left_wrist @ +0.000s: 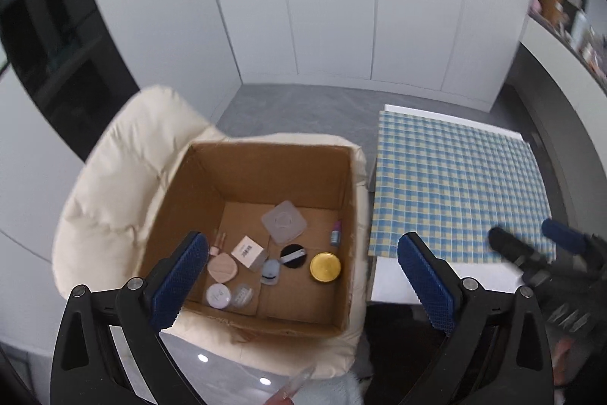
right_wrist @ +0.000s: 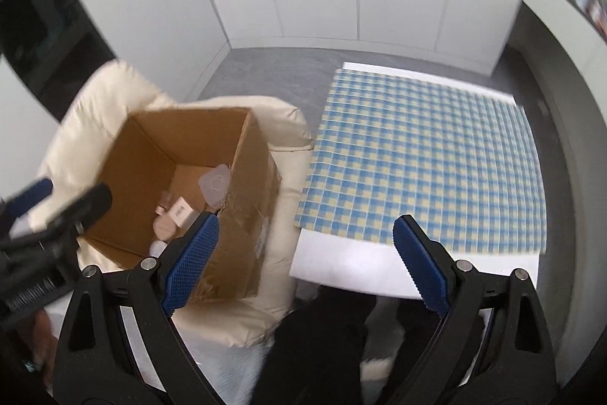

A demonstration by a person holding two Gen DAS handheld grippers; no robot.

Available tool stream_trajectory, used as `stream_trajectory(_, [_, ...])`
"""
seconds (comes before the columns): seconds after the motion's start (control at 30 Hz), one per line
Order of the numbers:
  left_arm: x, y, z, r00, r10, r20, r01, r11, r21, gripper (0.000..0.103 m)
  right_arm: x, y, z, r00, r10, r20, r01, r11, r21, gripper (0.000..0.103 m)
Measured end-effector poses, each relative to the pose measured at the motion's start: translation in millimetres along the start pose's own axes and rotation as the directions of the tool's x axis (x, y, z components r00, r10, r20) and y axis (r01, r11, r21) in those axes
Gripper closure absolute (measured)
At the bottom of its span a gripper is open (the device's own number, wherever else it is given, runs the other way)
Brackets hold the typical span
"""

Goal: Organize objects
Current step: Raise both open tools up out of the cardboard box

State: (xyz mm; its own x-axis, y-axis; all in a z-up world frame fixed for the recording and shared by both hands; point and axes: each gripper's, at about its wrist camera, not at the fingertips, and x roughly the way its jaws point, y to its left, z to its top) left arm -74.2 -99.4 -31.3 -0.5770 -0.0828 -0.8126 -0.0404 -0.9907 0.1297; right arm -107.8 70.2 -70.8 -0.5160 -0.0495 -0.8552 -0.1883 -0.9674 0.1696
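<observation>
An open cardboard box (left_wrist: 265,169) sits on a cream cushioned chair (left_wrist: 114,185). Inside lie several small cosmetics: a gold-lidded jar (left_wrist: 325,266), a clear square case (left_wrist: 284,222), a white carton (left_wrist: 248,251), a pink compact (left_wrist: 222,267), a black round puff (left_wrist: 292,256) and a lipstick (left_wrist: 335,233). My left gripper (left_wrist: 303,276) is open and empty above the box. My right gripper (right_wrist: 303,260) is open and empty between the box (right_wrist: 242,215) and the checked cloth (right_wrist: 425,154). The right gripper also shows in the left wrist view (left_wrist: 531,241).
A blue and yellow checked cloth (left_wrist: 455,177) covers a white table (left_wrist: 417,287) right of the chair. White cabinet doors (left_wrist: 341,6) stand behind. Grey floor (left_wrist: 303,109) lies beyond the box. The left gripper appears at the left edge of the right wrist view (right_wrist: 57,204).
</observation>
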Motion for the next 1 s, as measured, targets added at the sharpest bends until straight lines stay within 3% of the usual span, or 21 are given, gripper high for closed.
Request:
stream_trajectory(0.1, [-22.7,-16.9,-0.2,1.000,0.024,-0.019,-0.024,0.999,0.047,0.003,-33.8,-30.7,-3.5,0.997,0.063,0.044,-0.068,0.991,0.115,0.008])
stream_trajectory(0.23, [-53.9,-26.4,-4.3,1.000,0.007,-0.006,-0.007,0.997,0.079,0.003,-75.5,-47.2,-9.4,0.996,0.011,0.090,-0.023,0.991,0.135,0.008])
stream_trajectory(0.4, [-77.7,-21.9,-10.3,0.993,-0.092,-0.067,0.094,0.995,0.021,0.001,-112.4,-47.8,-19.4,0.992,-0.054,0.117,0.039,0.991,0.126,0.008])
stream_trajectory(0.47, [-86.8,-15.8,-10.3,0.988,-0.145,-0.057,0.144,0.989,-0.013,0.001,-122.3,-42.0,-25.6,0.993,-0.063,0.097,0.052,0.992,0.118,0.008])
stream_trajectory(0.63, [-108.4,-9.1,-13.8,0.998,-0.057,-0.013,0.057,0.998,-0.011,0.001,-135.1,-25.4,-41.3,0.990,-0.134,0.051,0.130,0.988,0.082,0.008])
stream_trajectory(1.0, [-109.5,-19.4,-22.8,0.998,-0.011,-0.055,0.013,0.999,0.045,0.001,-140.6,-13.6,-50.7,0.986,-0.167,0.025,0.166,0.984,0.059,0.008])
